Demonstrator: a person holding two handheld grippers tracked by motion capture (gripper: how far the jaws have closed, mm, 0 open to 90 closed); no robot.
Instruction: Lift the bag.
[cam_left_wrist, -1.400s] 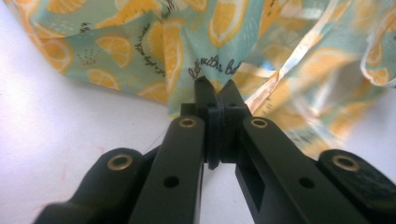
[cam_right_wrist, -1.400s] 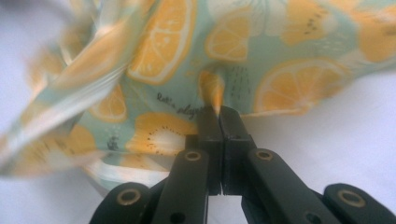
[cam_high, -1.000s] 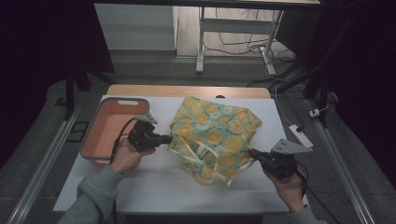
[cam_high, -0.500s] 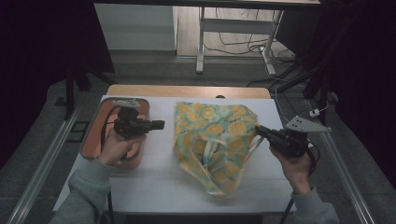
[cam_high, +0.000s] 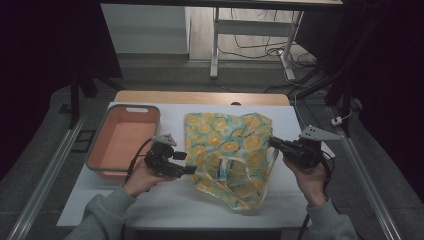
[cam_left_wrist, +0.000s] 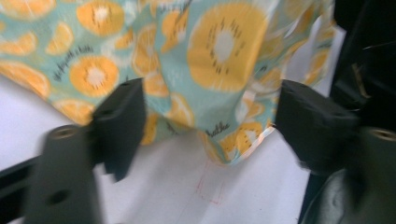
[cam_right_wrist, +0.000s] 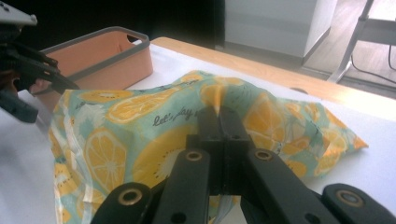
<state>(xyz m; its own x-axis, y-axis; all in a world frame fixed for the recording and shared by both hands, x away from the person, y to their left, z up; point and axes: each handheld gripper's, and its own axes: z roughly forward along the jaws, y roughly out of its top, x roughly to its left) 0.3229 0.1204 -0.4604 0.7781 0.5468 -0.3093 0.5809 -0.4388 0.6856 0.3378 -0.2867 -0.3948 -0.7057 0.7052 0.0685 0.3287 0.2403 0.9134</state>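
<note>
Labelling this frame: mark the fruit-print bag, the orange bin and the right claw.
fruit-print bag (cam_high: 227, 145): high view, middle of the printed cloth.
orange bin (cam_high: 131, 108): high view, grey far rim.
right claw (cam_right_wrist: 218, 112): right gripper view, between the shut tips pinching a fold of the bag.

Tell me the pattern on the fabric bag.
The bag is pale teal printed with orange and yellow citrus slices plus small black lettering, clearest in the right gripper view.

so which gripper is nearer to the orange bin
Left. The left gripper sits just off the orange bin's near right corner, jaws open toward the fruit-print bag. The right gripper is beyond the bag, pinching its right edge.
</note>
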